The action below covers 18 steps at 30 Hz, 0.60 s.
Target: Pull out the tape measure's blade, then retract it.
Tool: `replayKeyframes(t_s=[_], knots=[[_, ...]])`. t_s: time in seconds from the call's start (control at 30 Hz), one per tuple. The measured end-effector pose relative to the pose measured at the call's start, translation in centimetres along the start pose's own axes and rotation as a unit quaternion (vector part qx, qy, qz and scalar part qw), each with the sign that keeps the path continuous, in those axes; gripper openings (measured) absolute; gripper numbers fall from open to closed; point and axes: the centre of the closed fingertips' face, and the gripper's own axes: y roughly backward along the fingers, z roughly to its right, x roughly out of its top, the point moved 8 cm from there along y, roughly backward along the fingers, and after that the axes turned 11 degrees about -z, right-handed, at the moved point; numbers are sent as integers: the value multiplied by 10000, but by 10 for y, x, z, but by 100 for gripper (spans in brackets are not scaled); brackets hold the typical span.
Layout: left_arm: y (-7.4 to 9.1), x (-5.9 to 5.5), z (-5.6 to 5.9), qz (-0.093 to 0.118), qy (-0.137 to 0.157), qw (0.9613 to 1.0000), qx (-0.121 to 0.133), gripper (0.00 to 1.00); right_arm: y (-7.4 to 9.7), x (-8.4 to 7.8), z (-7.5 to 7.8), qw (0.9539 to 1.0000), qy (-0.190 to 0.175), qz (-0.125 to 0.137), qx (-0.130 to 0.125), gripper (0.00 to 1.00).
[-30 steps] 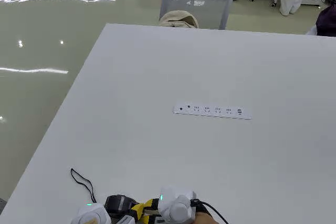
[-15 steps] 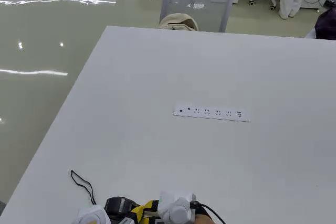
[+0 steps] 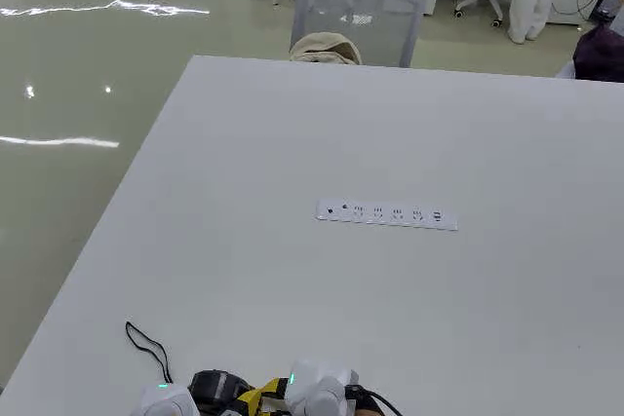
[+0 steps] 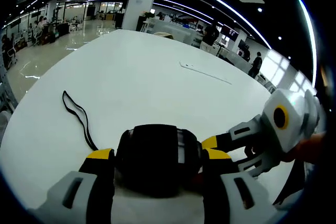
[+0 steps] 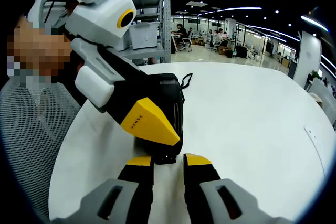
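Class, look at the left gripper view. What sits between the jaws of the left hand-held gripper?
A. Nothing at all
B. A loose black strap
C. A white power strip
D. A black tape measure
D: the left hand-held gripper has its yellow-tipped jaws closed on both sides of the black tape measure, while the white power strip lies far off on the table.

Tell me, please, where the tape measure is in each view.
Head view: tape measure at bottom edge, left of centre.
Left gripper view: tape measure low centre, between this view's own jaws.
Right gripper view: tape measure centre, just beyond this view's own jaws.
Shared landmark: the white power strip.
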Motion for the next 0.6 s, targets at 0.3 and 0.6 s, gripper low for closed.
replayKeyframes(t_s=[0.3, 0.6], knots=[[6, 5, -1, 5, -369, 9993, 13, 65, 11, 5, 3, 9998, -112, 132, -55, 27], [15, 9, -4, -35, -913, 9958, -41, 68, 30, 4, -1, 9996, -132, 174, -163, 31]])
